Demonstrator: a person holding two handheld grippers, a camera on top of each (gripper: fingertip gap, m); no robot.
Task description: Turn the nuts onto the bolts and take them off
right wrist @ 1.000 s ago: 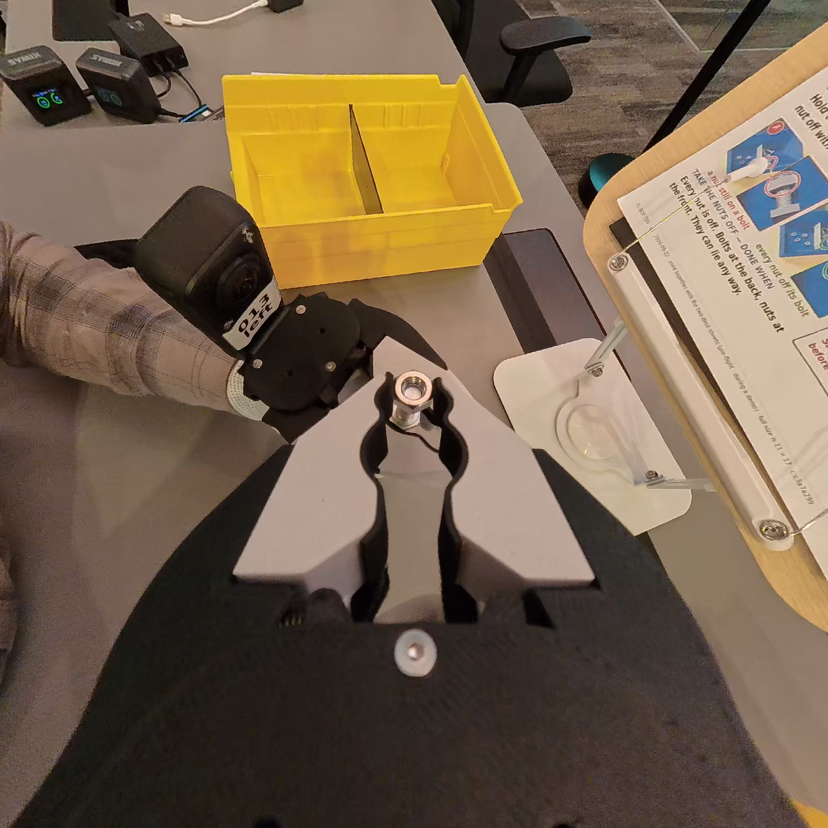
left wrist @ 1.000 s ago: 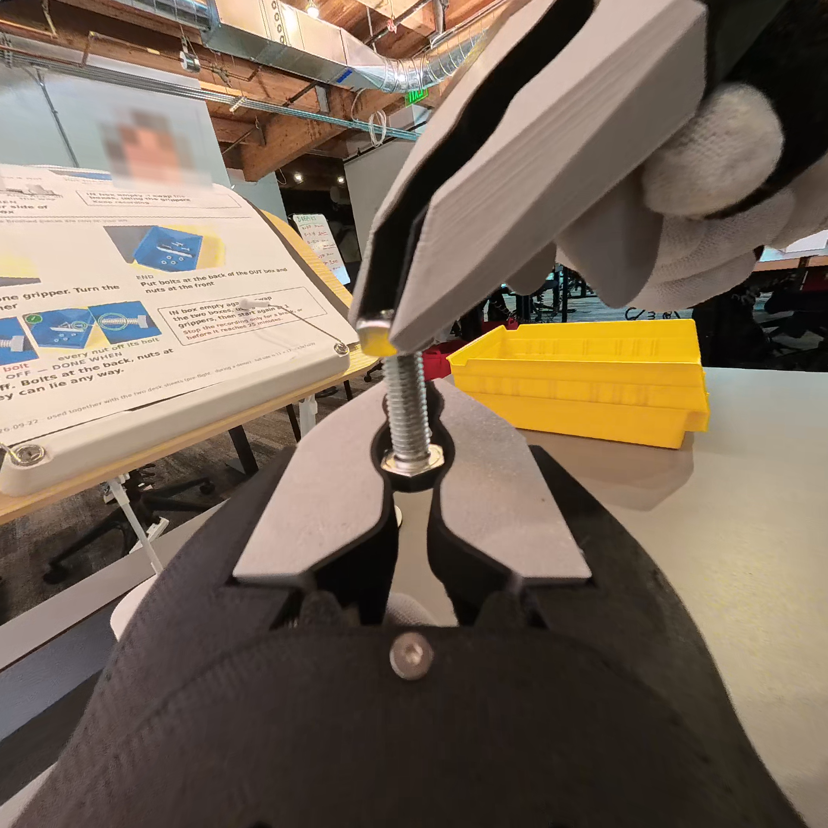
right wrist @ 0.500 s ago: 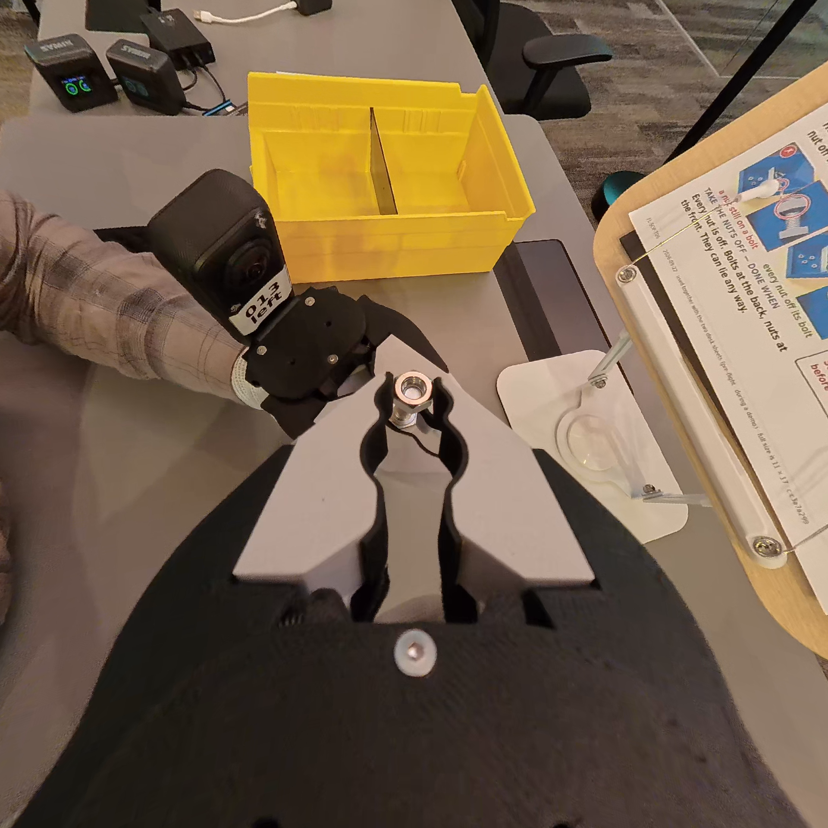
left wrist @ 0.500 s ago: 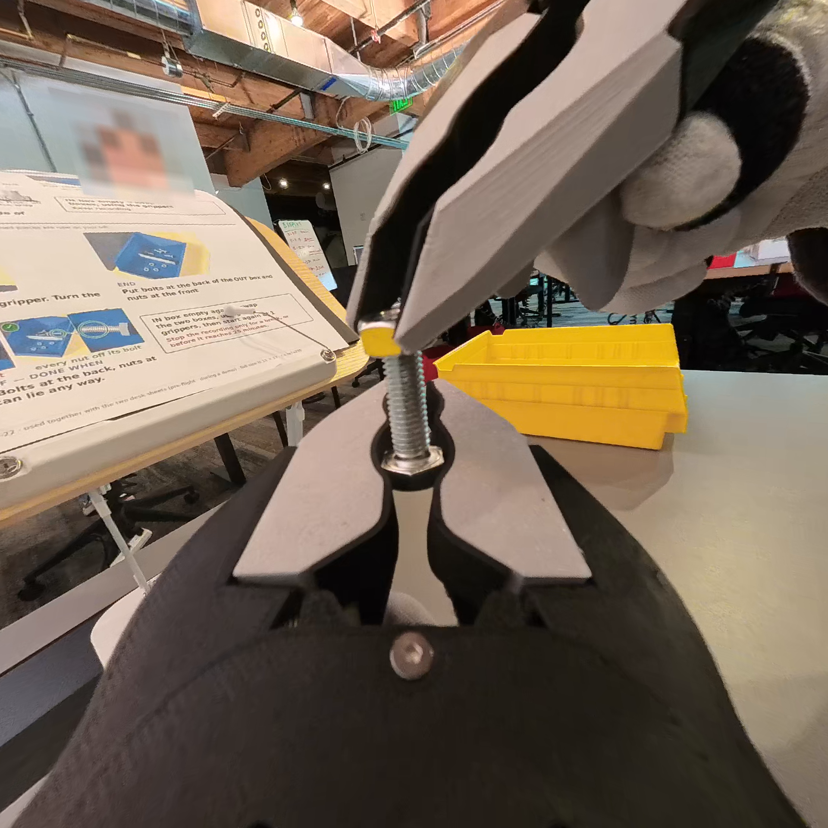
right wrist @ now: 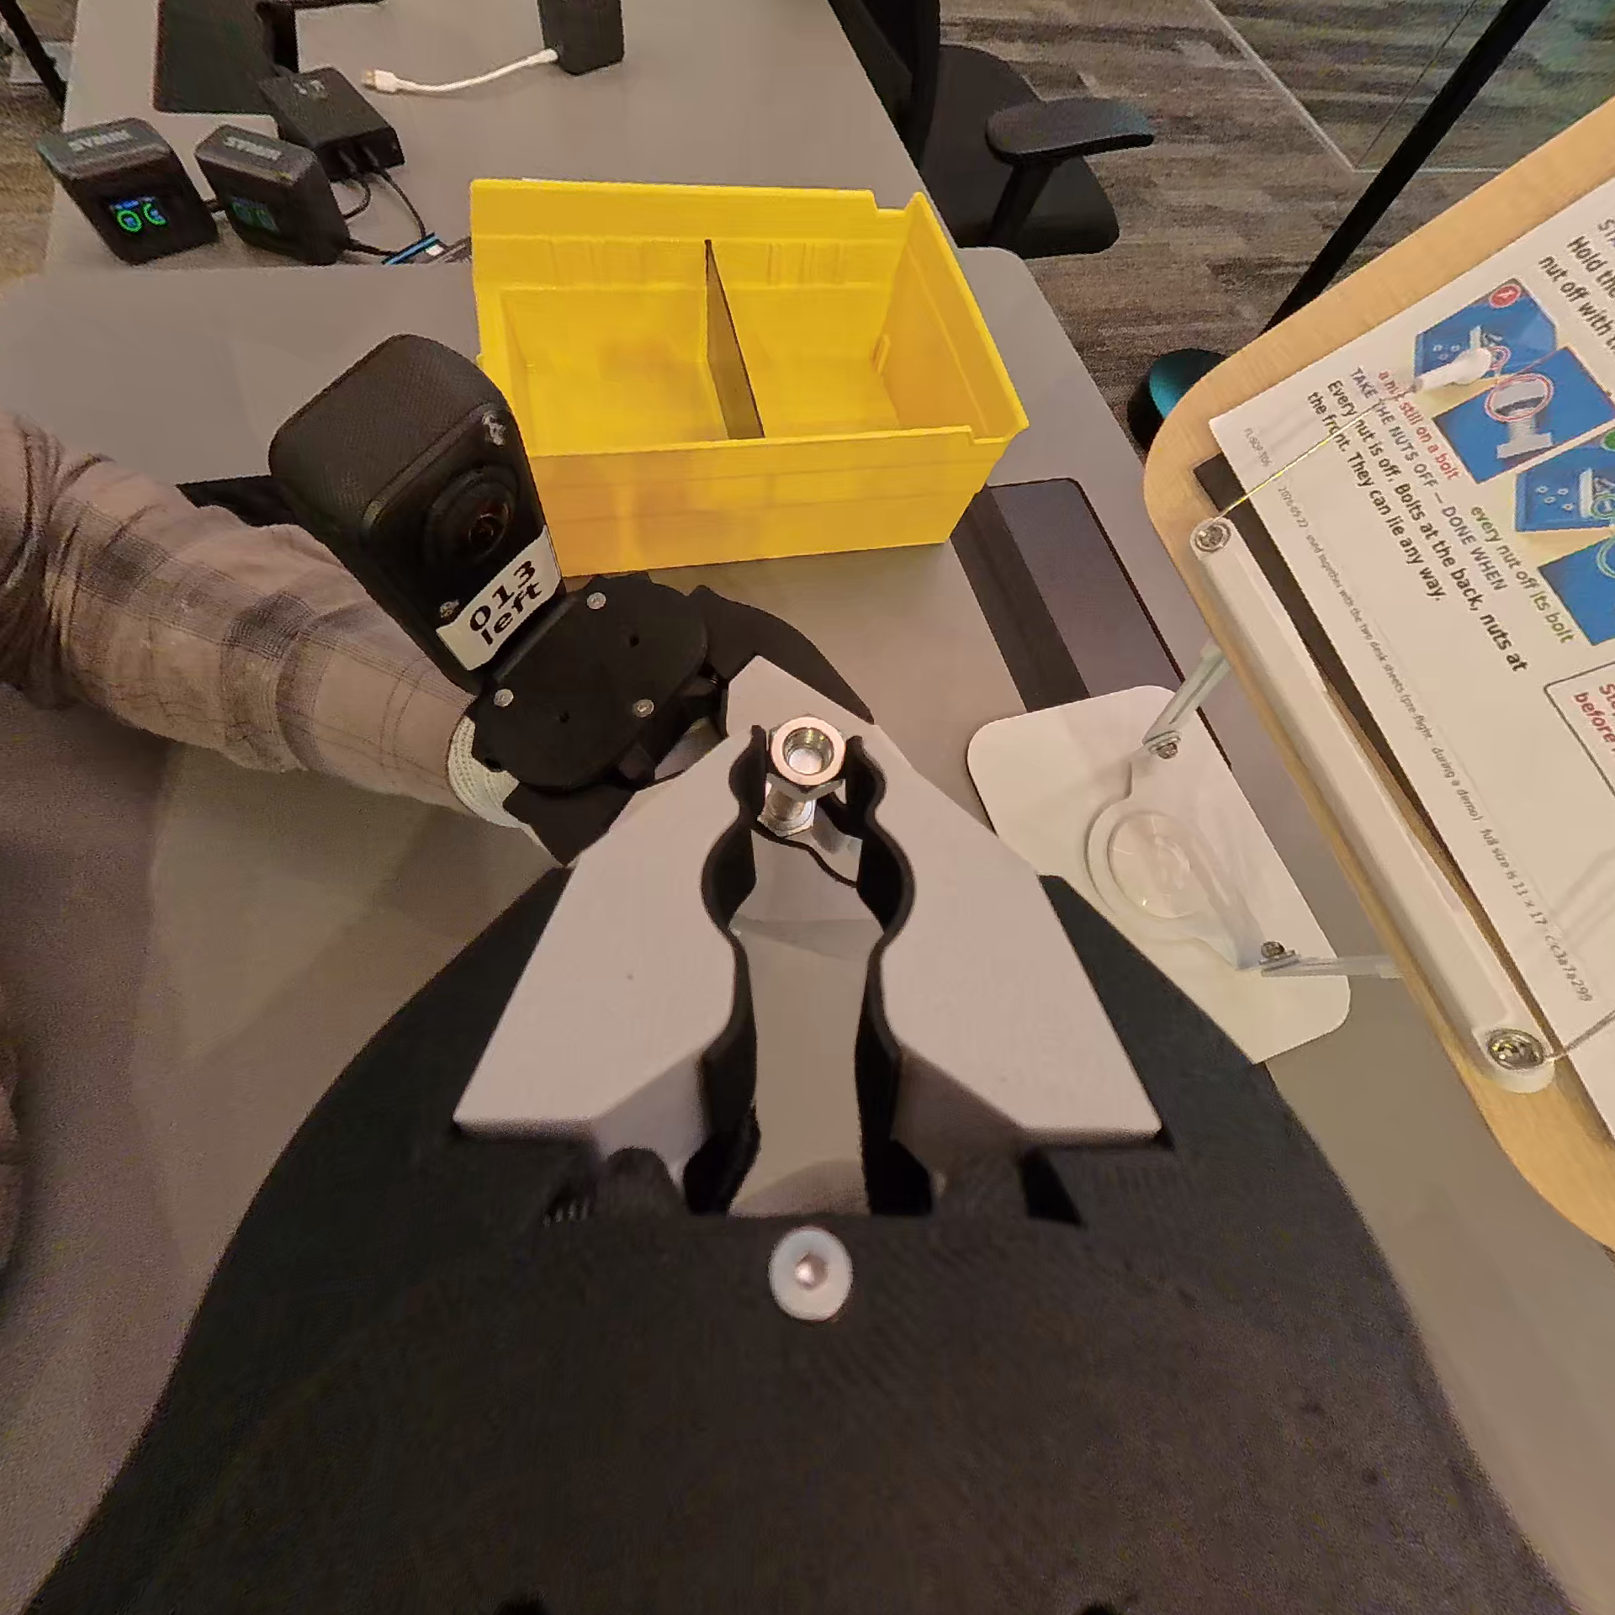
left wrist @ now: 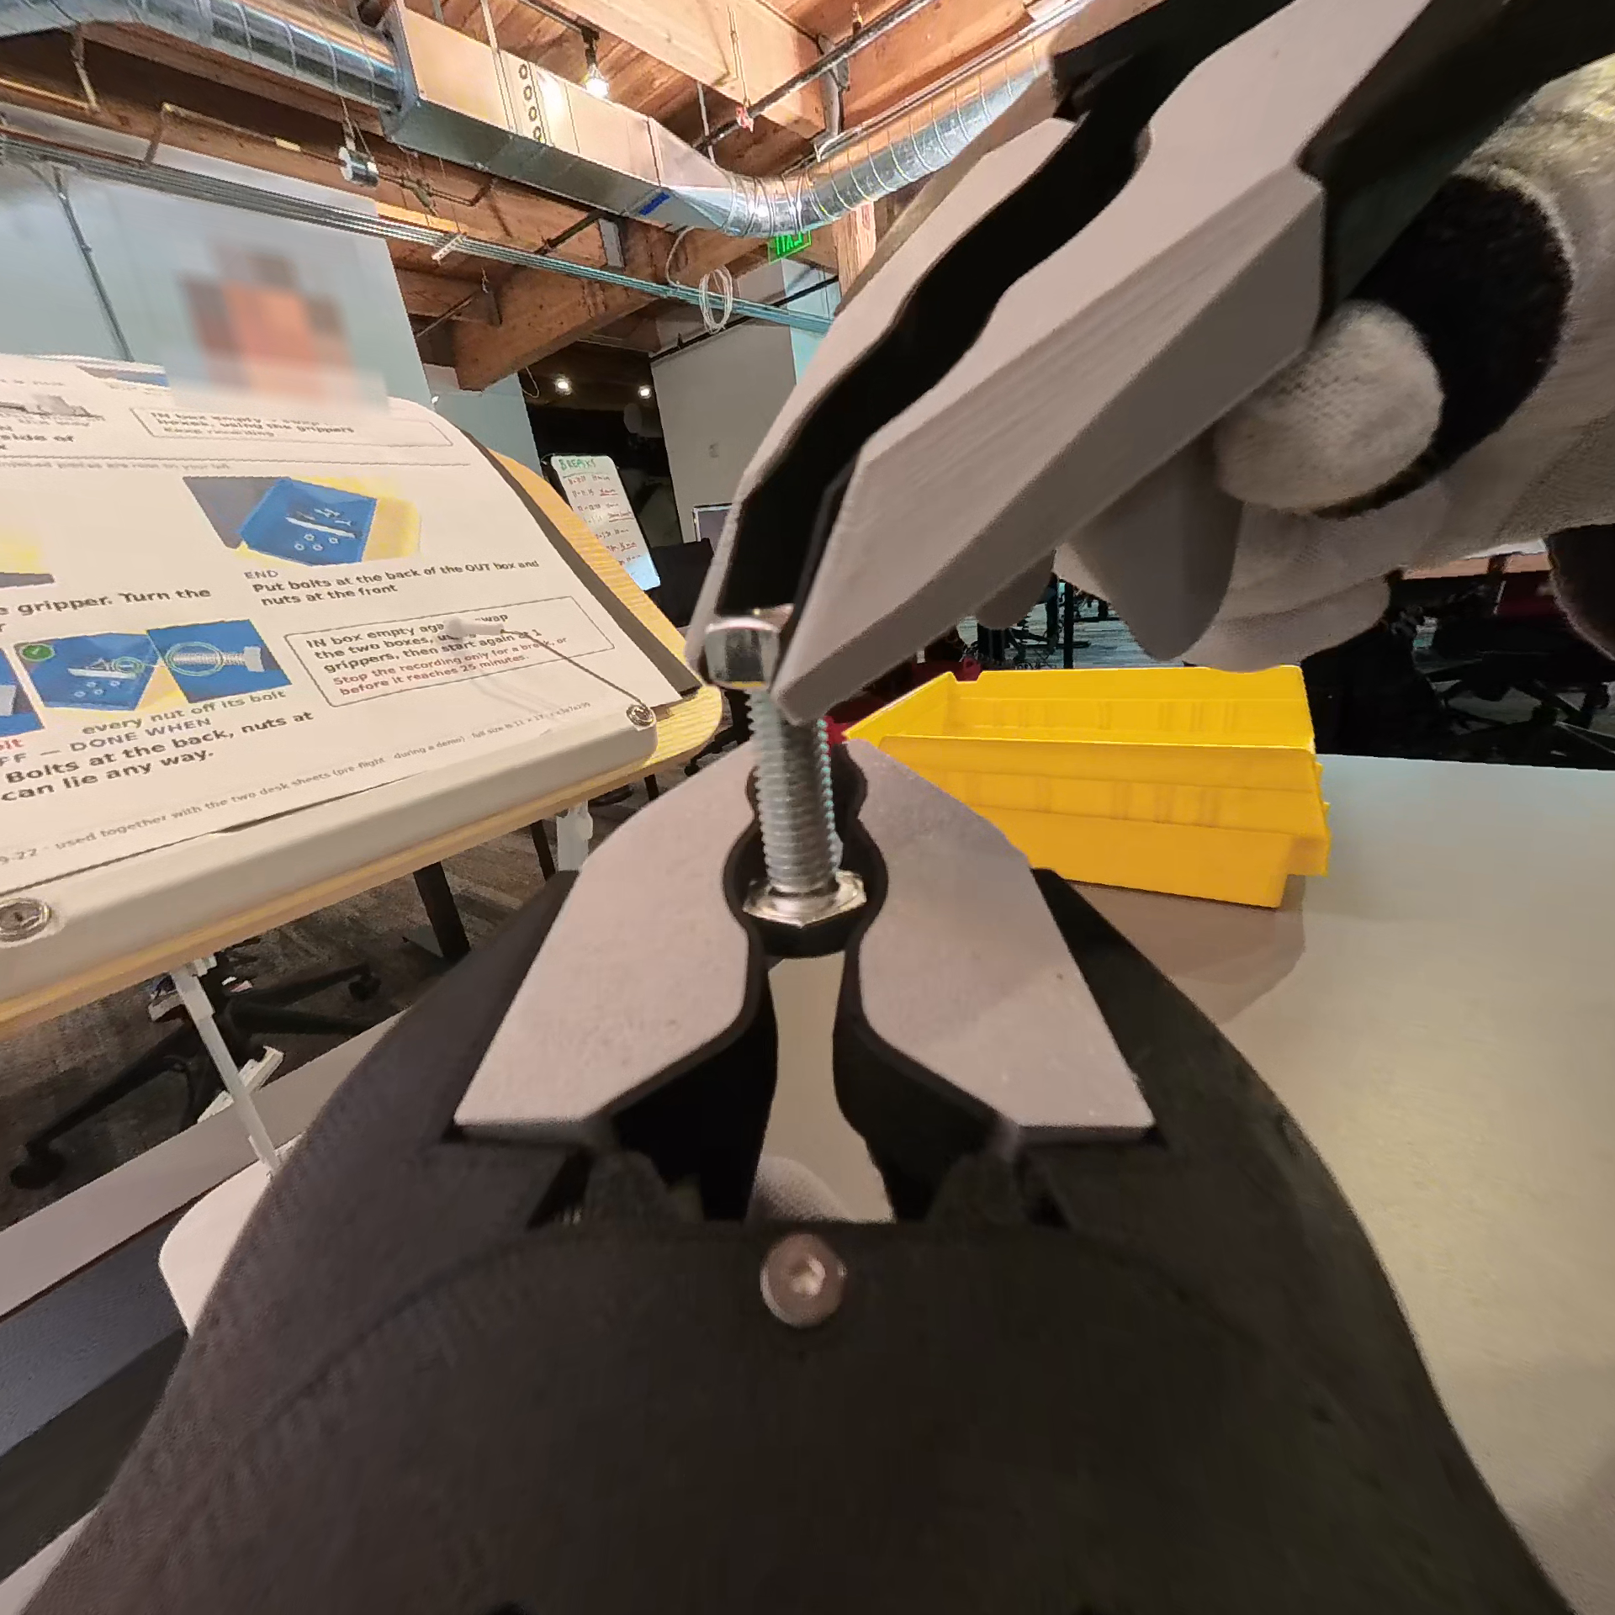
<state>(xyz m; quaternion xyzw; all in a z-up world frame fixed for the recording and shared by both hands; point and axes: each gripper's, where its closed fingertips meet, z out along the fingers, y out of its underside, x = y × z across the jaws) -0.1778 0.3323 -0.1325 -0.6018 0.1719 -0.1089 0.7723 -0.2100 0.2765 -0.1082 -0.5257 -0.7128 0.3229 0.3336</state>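
Observation:
A silver threaded bolt (left wrist: 791, 786) stands upright between both grippers above the grey table (left wrist: 1442, 961). My left gripper (left wrist: 806, 786) is shut on the hex nut (left wrist: 804, 900), which sits low on the thread in the round notch of its fingers. My right gripper (right wrist: 806, 756) comes from above and is shut on the bolt head (right wrist: 806, 753); it also shows in the left wrist view (left wrist: 743, 655), held by a white-gloved hand (left wrist: 1311, 437). In the right wrist view the left gripper's black body and camera (right wrist: 594, 690) lie under the bolt.
A yellow bin (right wrist: 743, 507) with a divider and two bare compartments stands behind the grippers, also seen in the left wrist view (left wrist: 1092, 786). An instruction board (right wrist: 1442, 568) on a white base (right wrist: 1223, 1005) stands to the right. Black devices (right wrist: 131, 188) sit at the far left. The tips of one gripper are about 6 cm away from the tips of the other.
Both grippers keep their hold on the bolt and nut. The pair has shifted slightly, and the right gripper has tilted a little about the bolt.

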